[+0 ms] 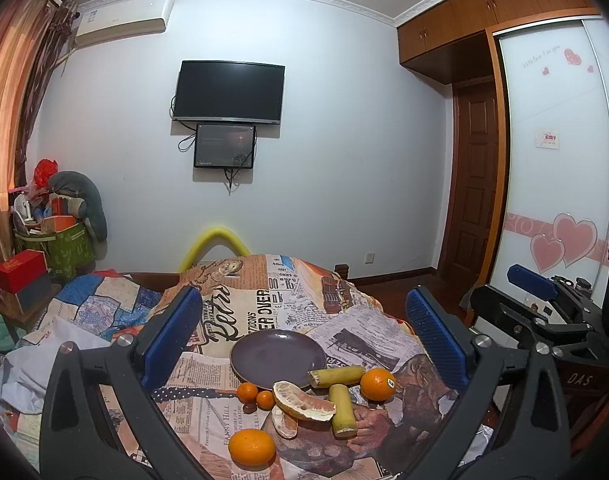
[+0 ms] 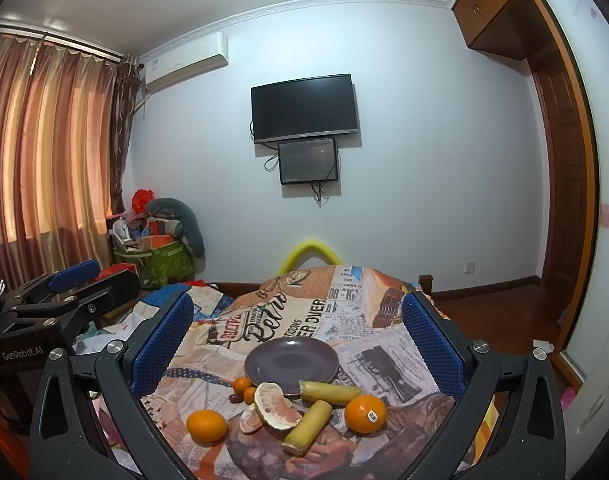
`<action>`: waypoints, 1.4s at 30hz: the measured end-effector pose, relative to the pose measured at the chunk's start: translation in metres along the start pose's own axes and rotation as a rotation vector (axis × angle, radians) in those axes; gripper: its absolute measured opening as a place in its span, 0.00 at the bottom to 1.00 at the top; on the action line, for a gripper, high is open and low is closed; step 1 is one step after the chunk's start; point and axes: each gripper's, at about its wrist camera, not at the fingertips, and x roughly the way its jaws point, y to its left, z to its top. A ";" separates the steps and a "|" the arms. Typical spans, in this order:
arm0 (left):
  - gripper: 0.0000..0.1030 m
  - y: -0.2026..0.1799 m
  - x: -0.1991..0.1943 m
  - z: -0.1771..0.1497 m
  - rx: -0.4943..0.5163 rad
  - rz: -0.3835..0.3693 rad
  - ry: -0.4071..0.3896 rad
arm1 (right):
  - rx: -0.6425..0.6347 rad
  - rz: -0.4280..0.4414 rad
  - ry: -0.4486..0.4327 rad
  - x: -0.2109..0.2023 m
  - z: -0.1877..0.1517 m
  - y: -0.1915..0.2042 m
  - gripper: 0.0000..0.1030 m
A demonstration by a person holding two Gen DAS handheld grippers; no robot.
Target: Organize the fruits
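An empty dark purple plate [image 1: 278,358] [image 2: 290,362] lies on a bed covered with a newspaper-print cloth [image 1: 244,312]. In front of it lie two sugarcane pieces [image 1: 336,376] [image 1: 341,410], a stickered orange [image 1: 377,384] [image 2: 365,414], a second orange [image 1: 251,448] [image 2: 206,425], two small mandarins [image 1: 247,392] [image 1: 265,399] and peeled pomelo segments [image 1: 302,400] [image 2: 274,406]. My left gripper [image 1: 304,296] is open above and behind the fruit, holding nothing. My right gripper [image 2: 297,300] is open too, also empty and apart from the fruit.
A small dark red fruit [image 2: 234,398] lies by the mandarins. Crumpled bedding [image 1: 44,360] lies left of the cloth. A green bag of clutter [image 1: 70,244] and a red box [image 1: 20,270] stand at the far left. A wardrobe [image 1: 556,160] and wooden floor are on the right.
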 end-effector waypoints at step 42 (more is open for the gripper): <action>1.00 0.017 0.043 -0.019 -0.011 0.019 0.141 | 0.014 -0.027 0.117 0.022 -0.018 -0.012 1.00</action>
